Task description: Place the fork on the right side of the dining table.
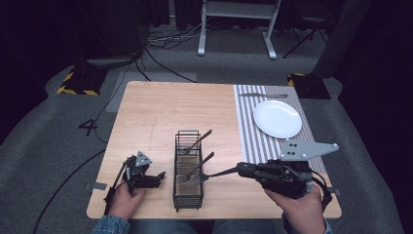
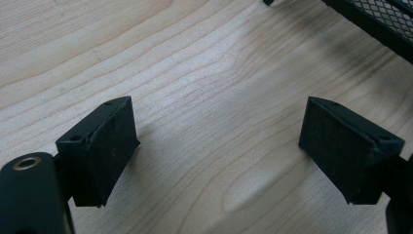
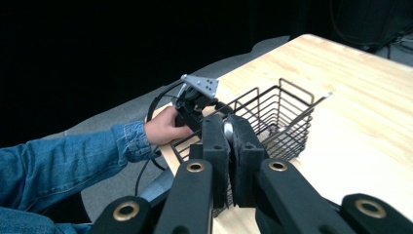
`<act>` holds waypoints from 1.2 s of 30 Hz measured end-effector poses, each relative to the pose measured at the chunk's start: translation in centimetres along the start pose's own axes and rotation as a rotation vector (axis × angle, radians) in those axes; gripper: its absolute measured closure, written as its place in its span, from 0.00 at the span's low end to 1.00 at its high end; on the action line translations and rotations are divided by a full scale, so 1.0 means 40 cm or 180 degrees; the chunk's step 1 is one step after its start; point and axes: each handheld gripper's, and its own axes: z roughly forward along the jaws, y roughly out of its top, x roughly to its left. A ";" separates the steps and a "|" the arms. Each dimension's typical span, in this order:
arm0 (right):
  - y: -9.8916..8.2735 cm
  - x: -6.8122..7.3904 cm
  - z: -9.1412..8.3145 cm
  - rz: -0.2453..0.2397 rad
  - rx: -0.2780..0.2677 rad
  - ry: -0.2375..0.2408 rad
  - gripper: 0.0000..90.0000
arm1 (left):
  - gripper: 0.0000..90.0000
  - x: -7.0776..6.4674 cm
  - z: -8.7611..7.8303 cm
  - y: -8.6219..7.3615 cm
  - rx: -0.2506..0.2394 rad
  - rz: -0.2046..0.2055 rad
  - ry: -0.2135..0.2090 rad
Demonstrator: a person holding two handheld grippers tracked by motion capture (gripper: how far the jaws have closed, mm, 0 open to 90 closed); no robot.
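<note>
- 1 fork point(image 1: 195, 171) lies slanted in the wire basket point(image 1: 188, 195) at the table's near middle; the right gripper point(image 1: 237, 169) pinches its handle end.
- Steel: light, stiff, slick; grip squarely on the flat handle.
- Left gripper point(image 1: 160, 174) rests left of the basket, jaws spread, empty.

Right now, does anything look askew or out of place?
Nothing stands out. Forks lean in the basket, the plate sits on the mat, and the right gripper holds a fork handle at the basket.

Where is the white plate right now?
In the high view the white plate lies on the striped placemat at the table's far right, beyond the right gripper and right of the wire basket.
</note>
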 end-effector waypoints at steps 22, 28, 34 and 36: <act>0.045 -0.053 -0.132 -0.0002 -0.0098 -0.0504 0.96 | 0.16 0.000 -0.004 -0.004 0.0001 -0.0013 0.0020; 0.049 -0.085 -0.168 0.0060 -0.0139 -0.0646 0.96 | 0.16 0.001 -0.005 -0.005 -0.0010 -0.0015 0.0031; 0.052 -0.130 -0.187 0.0148 -0.0155 -0.0779 0.96 | 0.16 0.001 -0.004 -0.006 -0.0014 -0.0014 0.0030; 0.049 -0.151 -0.188 0.0191 -0.0146 -0.0844 0.96 | 0.16 0.001 -0.004 -0.006 -0.0014 -0.0016 0.0032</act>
